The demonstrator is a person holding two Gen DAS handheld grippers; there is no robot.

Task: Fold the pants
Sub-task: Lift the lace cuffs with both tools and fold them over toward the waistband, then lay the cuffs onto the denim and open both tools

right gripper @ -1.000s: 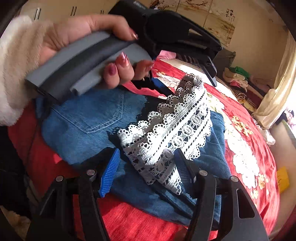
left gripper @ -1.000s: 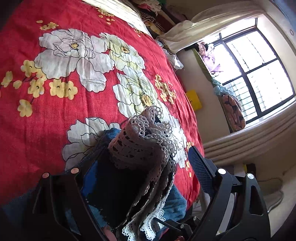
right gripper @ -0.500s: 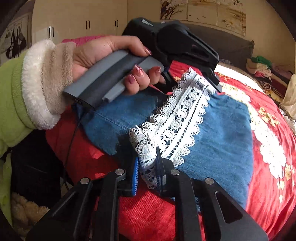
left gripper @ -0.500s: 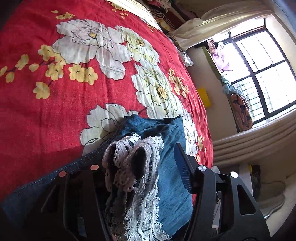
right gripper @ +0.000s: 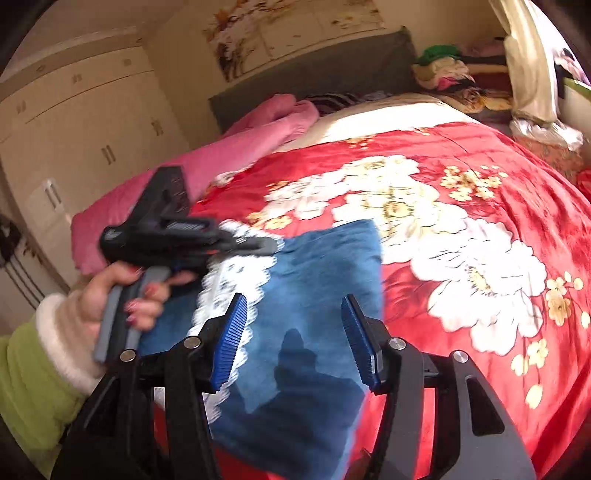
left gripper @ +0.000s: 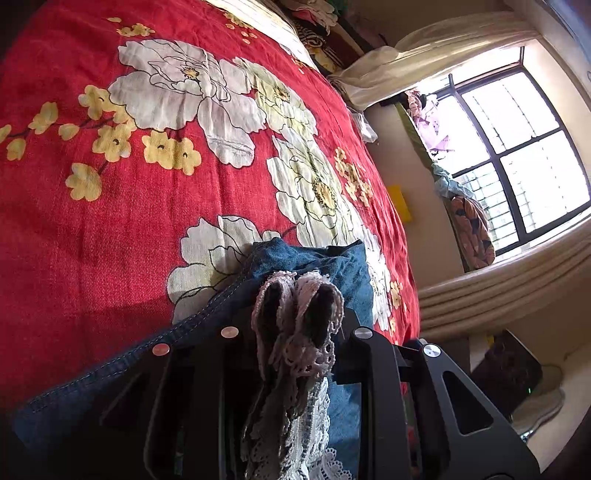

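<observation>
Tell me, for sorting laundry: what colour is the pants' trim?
White lace trim on blue denim pants; right wrist view.

No text, label, brand, number or sign can be read in either view; the wall painting [right gripper: 295, 33] far behind the bed shows only blurred brushwork, with nothing legible on it; the yellow patch [left gripper: 400, 206] on the wall to the right of the bed is blank; the black body of the left gripper [right gripper: 177, 236] bears marks too blurred to make out.
</observation>
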